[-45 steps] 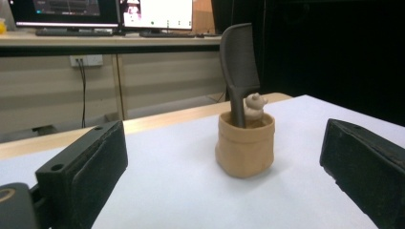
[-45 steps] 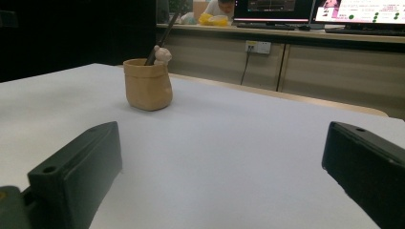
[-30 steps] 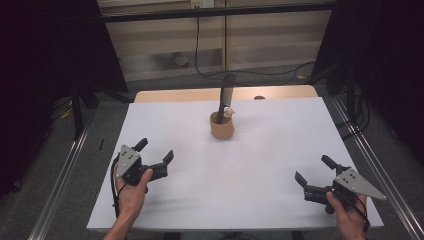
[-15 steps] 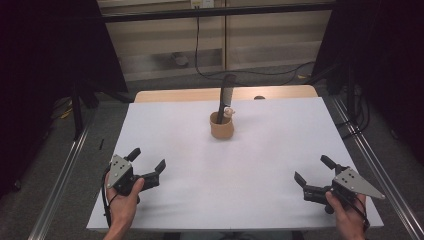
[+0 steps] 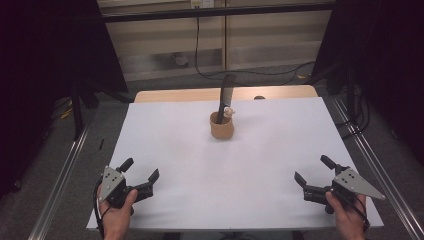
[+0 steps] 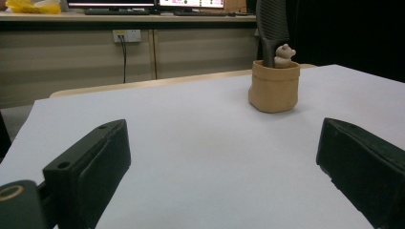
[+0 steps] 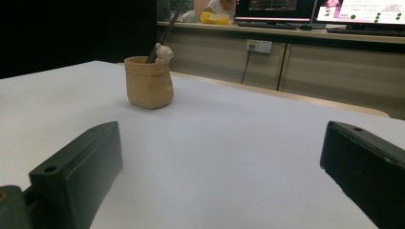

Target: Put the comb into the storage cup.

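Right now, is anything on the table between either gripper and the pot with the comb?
Nothing visible. Bare white table lies between the left gripper, the right gripper and the pot holding the comb. Both grippers are open.

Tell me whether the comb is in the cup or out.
In. The dark comb stands in the tan cup, its top rising above the rim.

- High view: white table glowing evenly; upper corners sinking into black.
- Gripper views: near jaws blurring; pot casting a soft shadow.
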{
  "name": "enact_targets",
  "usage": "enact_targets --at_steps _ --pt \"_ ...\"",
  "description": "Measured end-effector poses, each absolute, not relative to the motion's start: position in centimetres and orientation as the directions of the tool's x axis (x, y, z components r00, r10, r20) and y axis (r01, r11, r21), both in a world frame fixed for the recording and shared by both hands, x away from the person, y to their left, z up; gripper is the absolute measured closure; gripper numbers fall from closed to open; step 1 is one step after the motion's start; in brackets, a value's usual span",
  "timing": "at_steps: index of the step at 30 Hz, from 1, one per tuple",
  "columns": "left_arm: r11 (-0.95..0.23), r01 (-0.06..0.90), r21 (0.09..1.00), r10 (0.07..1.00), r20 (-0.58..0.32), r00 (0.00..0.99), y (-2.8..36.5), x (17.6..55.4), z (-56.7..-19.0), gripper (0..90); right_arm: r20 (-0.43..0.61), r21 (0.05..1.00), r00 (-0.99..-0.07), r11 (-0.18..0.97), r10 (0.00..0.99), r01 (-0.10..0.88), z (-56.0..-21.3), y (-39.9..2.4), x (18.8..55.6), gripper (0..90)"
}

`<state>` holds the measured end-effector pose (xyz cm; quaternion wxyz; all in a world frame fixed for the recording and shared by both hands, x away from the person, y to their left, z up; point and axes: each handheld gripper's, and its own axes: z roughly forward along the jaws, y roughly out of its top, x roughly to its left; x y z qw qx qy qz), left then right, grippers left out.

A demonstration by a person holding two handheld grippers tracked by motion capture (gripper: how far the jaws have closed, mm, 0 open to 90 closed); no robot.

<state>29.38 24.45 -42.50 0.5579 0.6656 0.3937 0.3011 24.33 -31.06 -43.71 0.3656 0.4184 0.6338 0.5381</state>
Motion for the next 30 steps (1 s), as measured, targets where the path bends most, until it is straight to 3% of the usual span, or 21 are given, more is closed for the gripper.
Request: enact_targets --at_steps 30 --pt "-0.022 0.214 0.977 0.871 -0.086 0.484 25.0 28.4 -43.3 3.8 -0.007 0.988 -0.380 0.066 0.925 0.141 -43.8 -31.0 24.5 0.0"
